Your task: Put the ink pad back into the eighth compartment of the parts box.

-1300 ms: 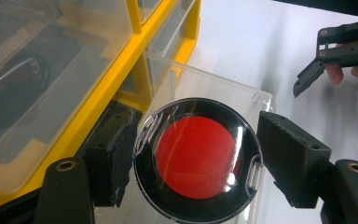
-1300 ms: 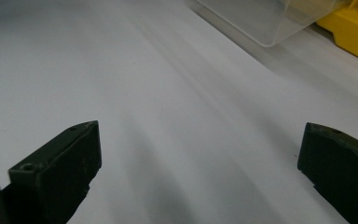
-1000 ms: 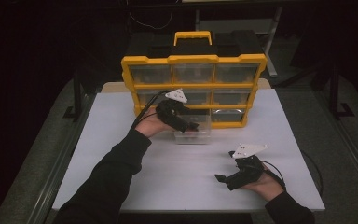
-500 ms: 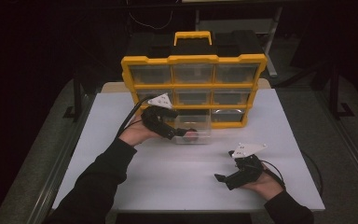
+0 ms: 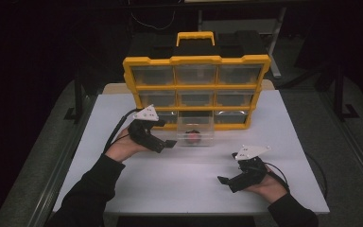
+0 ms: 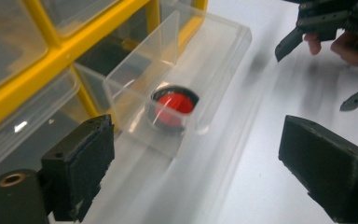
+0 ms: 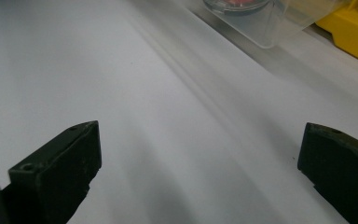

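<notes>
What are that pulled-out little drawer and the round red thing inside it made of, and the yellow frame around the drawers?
The drawer looks like clear, glossy plastic: the table shows through its walls, and its edges catch glints. The round red thing has a red centre in a dark ring, perhaps a plastic or rubber cap; I can't tell which. The yellow frame seems moulded, opaque plastic with a dull sheen.

Room dark beyond the white worktop [image 5: 137, 189], which is lit bright from above w/ soft shadows. Clear drawer [image 6: 200, 65] on it shows glare streaks. Both gripper views: near jaws soft, out of focus; worktop streaked w/ motion blur.
</notes>
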Motion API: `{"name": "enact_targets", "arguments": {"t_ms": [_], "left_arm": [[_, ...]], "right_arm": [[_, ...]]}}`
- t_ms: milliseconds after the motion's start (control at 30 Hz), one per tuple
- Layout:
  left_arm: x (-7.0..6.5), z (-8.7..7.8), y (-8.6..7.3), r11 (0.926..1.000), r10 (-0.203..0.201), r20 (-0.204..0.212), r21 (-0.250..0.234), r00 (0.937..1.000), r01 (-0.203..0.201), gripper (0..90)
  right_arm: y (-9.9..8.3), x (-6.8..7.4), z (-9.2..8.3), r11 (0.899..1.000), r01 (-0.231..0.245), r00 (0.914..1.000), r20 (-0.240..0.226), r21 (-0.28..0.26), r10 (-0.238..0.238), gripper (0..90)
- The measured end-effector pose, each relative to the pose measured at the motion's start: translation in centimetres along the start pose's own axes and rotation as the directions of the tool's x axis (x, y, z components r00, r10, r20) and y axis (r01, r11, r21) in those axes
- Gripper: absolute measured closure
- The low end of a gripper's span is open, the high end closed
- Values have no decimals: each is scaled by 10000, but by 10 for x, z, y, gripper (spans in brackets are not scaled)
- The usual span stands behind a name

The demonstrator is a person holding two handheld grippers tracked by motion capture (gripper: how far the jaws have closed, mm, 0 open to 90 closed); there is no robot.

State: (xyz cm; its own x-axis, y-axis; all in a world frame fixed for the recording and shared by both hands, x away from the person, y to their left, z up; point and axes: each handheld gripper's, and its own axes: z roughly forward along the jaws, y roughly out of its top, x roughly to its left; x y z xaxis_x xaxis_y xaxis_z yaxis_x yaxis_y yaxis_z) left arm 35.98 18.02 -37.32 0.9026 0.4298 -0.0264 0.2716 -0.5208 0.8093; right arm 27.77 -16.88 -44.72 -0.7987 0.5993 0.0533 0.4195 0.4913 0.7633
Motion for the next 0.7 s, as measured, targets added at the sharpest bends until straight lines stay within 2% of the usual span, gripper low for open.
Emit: {"name": "enact_targets", "arguments": {"t_ms": [367, 567, 700], "left_arm": [[-11, -8, -32, 9998, -203, -623, 39, 9979, 206, 2], [-15, -13, -51, 9995, -310, -776, 85, 9965, 318, 0], [-19, -19, -64, 9995, -304, -944, -81, 9951, 298, 0]], "right_arm": [[0, 0, -1, 10000, -36, 10000, 38, -16, 36, 0], [0, 0, -1, 10000, -10, 10000, 44, -34, 10, 0], [0, 0, -1, 10000, -2, 10000, 40, -28, 2, 0]]}}
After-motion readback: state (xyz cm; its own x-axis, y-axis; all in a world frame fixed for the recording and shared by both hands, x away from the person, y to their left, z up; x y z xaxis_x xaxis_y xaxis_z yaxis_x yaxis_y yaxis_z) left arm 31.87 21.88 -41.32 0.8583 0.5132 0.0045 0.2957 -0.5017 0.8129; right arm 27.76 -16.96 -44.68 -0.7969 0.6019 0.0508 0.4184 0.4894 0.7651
